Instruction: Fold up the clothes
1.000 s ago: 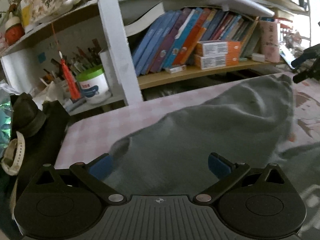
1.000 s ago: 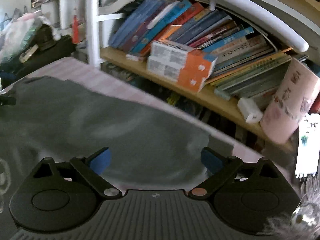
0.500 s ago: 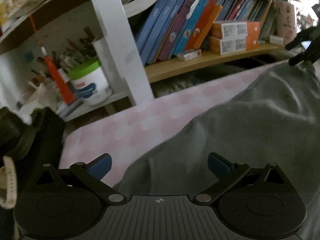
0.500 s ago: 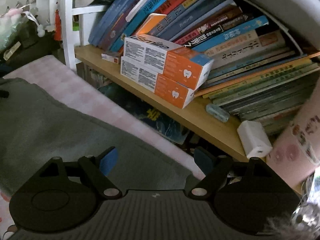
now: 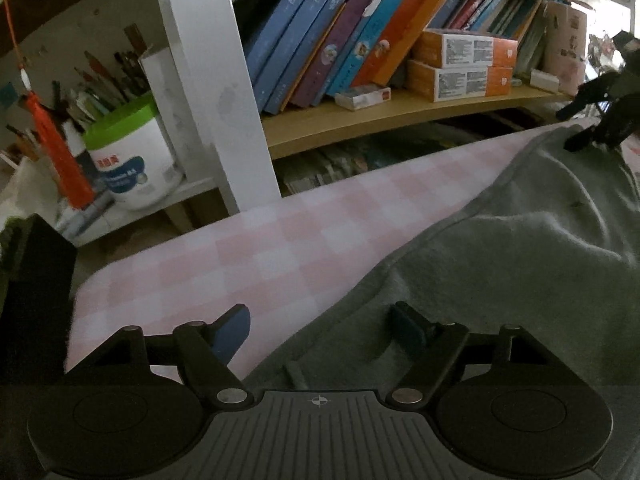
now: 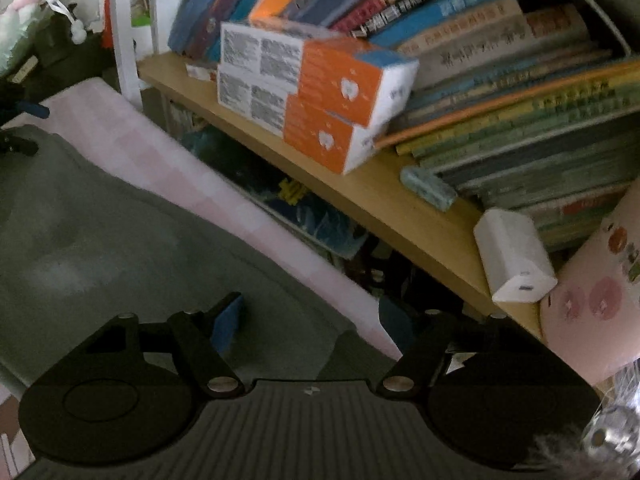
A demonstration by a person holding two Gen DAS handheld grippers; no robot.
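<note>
A grey garment (image 5: 500, 264) lies spread on a table with a pink checked cloth (image 5: 240, 248). In the left wrist view my left gripper (image 5: 322, 330) is low over the garment's far left corner. Its jaws are closing with the hem between them, and the pads stand apart from the cloth. In the right wrist view my right gripper (image 6: 312, 320) straddles the far right corner of the garment (image 6: 100, 248). Its jaws are closing too and are still wide. The right gripper (image 5: 596, 124) also shows at the left view's right edge.
A wooden shelf (image 5: 380, 120) runs just behind the table, with leaning books (image 5: 340, 40), two orange boxes (image 6: 320, 92), a white charger (image 6: 512, 256) and a pink cup (image 6: 592, 300). A white post (image 5: 216, 100) and a green-lidded tub (image 5: 128, 160) stand at the left.
Both grippers have moved forward and down to the garment's far edge by the shelf. Their jaws have narrowed around the hem corners.
</note>
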